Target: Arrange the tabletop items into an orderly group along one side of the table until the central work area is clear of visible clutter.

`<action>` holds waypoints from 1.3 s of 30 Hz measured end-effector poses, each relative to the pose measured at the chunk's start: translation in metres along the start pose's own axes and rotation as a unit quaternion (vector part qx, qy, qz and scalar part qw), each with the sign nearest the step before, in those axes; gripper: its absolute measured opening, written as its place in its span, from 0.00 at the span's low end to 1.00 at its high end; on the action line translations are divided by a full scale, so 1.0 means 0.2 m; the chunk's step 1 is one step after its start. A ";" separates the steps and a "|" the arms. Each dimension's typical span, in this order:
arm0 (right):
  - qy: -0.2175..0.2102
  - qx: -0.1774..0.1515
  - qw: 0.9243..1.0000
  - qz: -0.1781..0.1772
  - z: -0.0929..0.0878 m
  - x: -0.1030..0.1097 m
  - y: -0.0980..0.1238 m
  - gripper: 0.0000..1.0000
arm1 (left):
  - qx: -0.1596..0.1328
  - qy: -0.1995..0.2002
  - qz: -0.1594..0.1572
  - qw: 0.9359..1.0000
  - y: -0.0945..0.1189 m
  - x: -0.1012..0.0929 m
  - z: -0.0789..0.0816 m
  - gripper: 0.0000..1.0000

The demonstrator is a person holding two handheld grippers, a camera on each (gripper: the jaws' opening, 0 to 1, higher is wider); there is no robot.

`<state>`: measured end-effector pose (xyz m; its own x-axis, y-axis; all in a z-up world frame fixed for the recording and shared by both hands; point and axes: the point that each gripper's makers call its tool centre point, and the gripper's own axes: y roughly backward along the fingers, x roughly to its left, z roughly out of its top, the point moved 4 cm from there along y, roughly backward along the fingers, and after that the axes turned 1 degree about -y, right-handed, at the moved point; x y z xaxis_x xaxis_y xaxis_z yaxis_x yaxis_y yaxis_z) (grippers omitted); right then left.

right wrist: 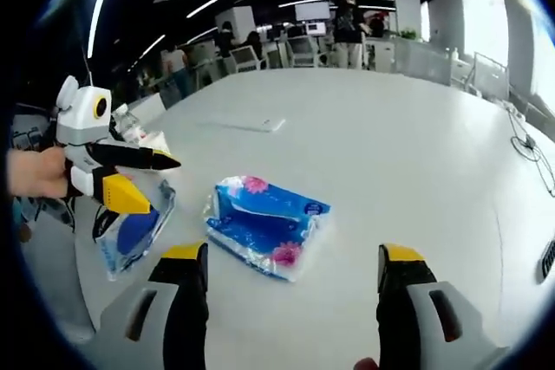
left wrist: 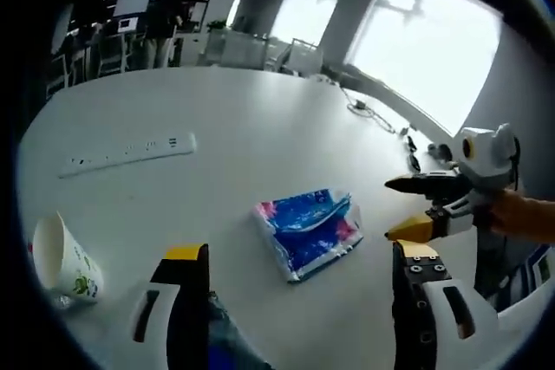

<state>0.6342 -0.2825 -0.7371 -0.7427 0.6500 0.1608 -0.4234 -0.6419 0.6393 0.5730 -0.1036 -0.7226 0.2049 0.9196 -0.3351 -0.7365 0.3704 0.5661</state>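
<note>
Tissue pack flat on table, torn open. Paper cup tipped over, inside unclear. Left gripper wide, empty; right gripper wide, empty.

The left tool partly hides a clear blue pouch; distant people blur.

L gripper: jaws spread wide, nothing between them, yellow-tipped black fingers rising from bottom of left gripper view. Same gripper seen at left edge of right gripper view, jaws parted, pointing right, held by a bare hand.

R gripper: jaws wide apart too, empty, yellow tips up. In left gripper view it comes in from right, jaws apart, pointing left, w/ person's hand gripping behind it.
</note>
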 end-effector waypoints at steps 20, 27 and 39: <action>0.008 -0.016 1.000 -0.002 -0.03 0.17 0.17 0.76 | -0.011 -0.009 0.003 1.000 0.24 -0.04 -0.07 0.83; 0.013 -0.022 1.000 -0.002 -0.05 0.24 0.23 0.76 | -0.017 -0.011 0.005 1.000 0.32 -0.07 -0.10 0.83; 0.014 -0.027 1.000 -0.009 -0.11 0.33 0.36 0.77 | -0.022 -0.015 0.014 1.000 0.51 -0.09 -0.20 0.84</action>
<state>0.5431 -0.2944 -0.6969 -0.7492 0.6499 0.1279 -0.4627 -0.6517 0.6010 0.4692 -0.0872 -0.6900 0.2032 0.9333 -0.2960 -0.7700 0.3391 0.5406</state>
